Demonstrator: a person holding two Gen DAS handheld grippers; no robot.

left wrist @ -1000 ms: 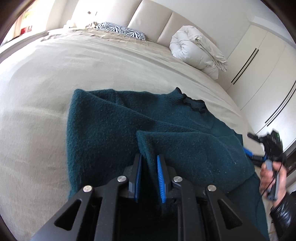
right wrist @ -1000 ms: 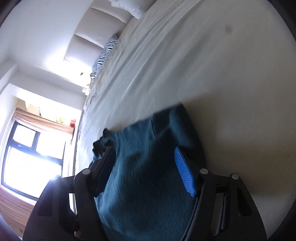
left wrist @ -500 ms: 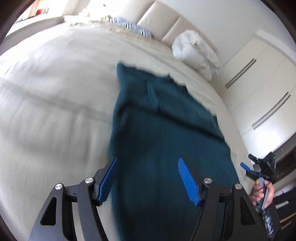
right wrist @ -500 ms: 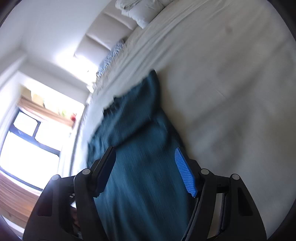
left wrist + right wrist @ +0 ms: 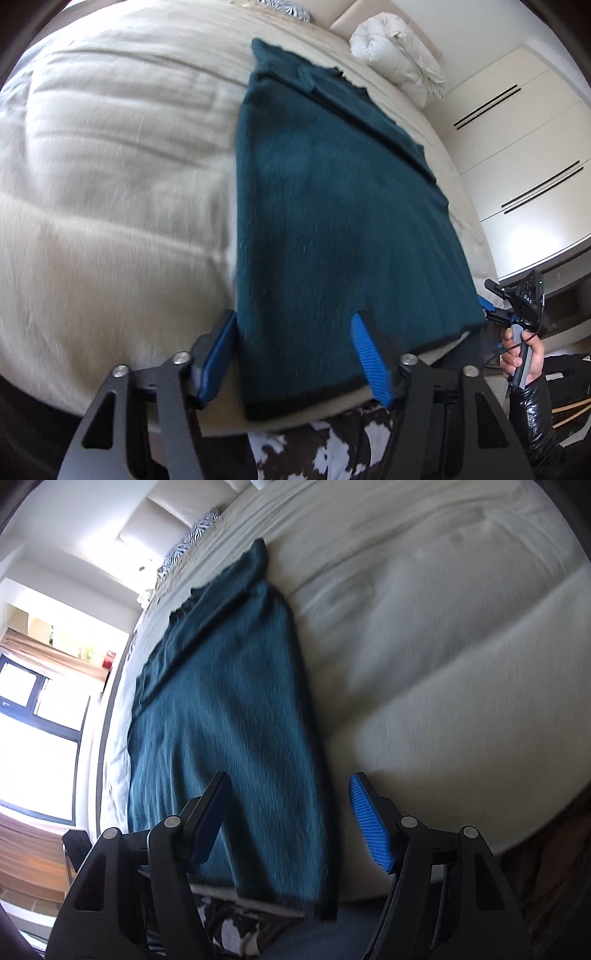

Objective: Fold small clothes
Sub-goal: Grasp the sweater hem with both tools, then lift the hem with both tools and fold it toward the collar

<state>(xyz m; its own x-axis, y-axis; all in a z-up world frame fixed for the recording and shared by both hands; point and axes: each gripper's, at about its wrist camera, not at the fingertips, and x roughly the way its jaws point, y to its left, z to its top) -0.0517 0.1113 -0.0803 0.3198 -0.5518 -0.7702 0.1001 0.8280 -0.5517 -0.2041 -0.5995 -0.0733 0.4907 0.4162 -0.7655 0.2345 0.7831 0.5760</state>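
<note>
A dark teal sweater [image 5: 332, 206] lies flat on the beige bed [image 5: 110, 166], filling the centre of both frames. The left gripper [image 5: 295, 354], its jaws just closing slightly, and the right gripper [image 5: 291, 819] are both released, gripping nothing.

Home bedroom: bed [image 5: 110, 166], padded headboard [image 5: 162, 520], wardrobe [image 5: 524, 147]

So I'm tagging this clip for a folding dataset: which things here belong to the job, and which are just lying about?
Part of the job:
- teal sweater, flat on the bed
- left gripper, jaws open
- right gripper, jaws open

Just lying about:
- rolled white duvet
- zebra-print pillow
- wardrobe doors
</note>
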